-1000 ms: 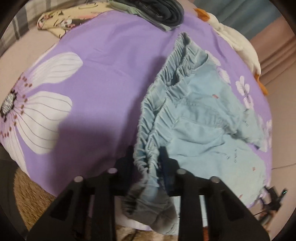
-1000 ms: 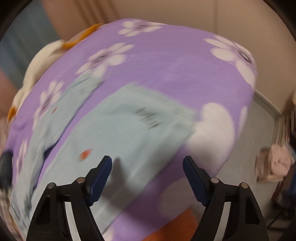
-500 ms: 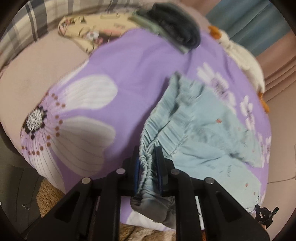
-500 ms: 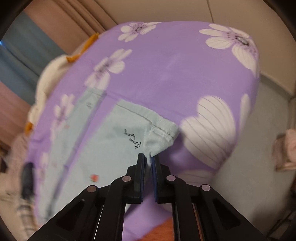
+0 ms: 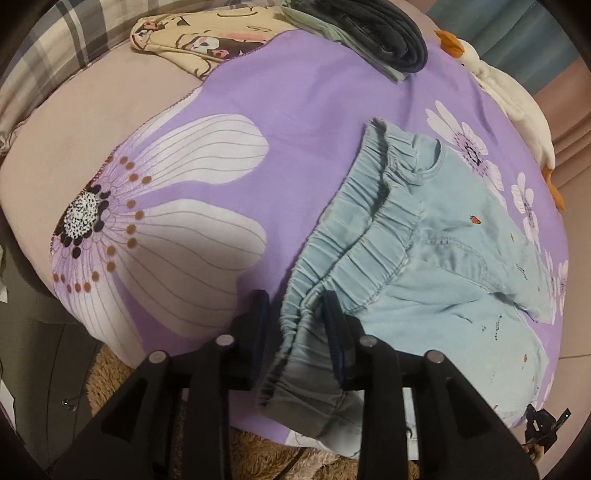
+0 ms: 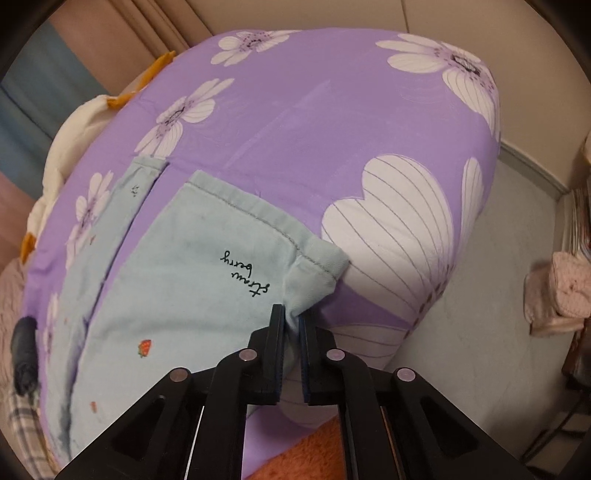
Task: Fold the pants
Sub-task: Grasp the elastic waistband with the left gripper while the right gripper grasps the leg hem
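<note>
Lying flat on a purple flowered bedsheet (image 5: pixel 314 110): light blue pants (image 5: pixel 443 280). Left tool (image 5: pixel 297 325) straddles the gathered waistband, its jaws opening, pads off the cloth. Right tool (image 6: pixel 291 325) clamped on a leg hem corner. Folded dark clothes (image 5: pixel 380 29) at the sheet's far edge.

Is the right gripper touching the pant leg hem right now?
Touching. The right wrist view shows the right gripper shut on a pinched corner of the pants near the hem.
</note>
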Demonstrator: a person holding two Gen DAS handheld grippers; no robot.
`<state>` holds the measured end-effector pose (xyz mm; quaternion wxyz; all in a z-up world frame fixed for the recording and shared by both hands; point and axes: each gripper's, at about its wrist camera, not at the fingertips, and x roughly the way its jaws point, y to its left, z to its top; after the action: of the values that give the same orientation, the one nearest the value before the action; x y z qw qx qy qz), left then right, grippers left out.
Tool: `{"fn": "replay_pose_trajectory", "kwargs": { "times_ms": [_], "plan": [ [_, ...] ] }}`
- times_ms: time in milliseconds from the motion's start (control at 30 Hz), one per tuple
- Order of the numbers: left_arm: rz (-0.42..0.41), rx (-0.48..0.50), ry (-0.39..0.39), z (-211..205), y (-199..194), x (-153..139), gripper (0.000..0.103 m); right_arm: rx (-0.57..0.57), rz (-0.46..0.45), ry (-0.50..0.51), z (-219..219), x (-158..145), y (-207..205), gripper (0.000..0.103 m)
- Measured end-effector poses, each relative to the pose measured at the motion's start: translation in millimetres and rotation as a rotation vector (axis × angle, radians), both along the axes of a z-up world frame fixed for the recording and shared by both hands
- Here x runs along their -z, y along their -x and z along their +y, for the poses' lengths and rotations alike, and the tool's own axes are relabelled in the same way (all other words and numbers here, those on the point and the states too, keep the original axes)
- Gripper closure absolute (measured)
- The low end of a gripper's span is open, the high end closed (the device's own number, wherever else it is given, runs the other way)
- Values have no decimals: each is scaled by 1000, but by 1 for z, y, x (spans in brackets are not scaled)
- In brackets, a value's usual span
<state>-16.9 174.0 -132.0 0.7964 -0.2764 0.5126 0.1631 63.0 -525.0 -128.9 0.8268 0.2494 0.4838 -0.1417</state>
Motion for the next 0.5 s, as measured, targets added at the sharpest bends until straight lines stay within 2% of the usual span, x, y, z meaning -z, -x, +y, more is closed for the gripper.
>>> {"fn": "replay_pose_trajectory", "kwargs": {
  "times_ms": [133,333,433,500],
  "plan": [
    [3,9,-57,-3,-3,2,60,-2,11,0,-3,-1,-2,99],
    [-3,-20,-19,5,4,2,59,17,9,11,0,-4,3,100],
    [-8,-16,4,2,9,-2,74,13,8,55,7,-10,2,100],
    [2,-5,-13,-2,6,-4,75,6,6,84,10,-14,3,100]
  ]
}}
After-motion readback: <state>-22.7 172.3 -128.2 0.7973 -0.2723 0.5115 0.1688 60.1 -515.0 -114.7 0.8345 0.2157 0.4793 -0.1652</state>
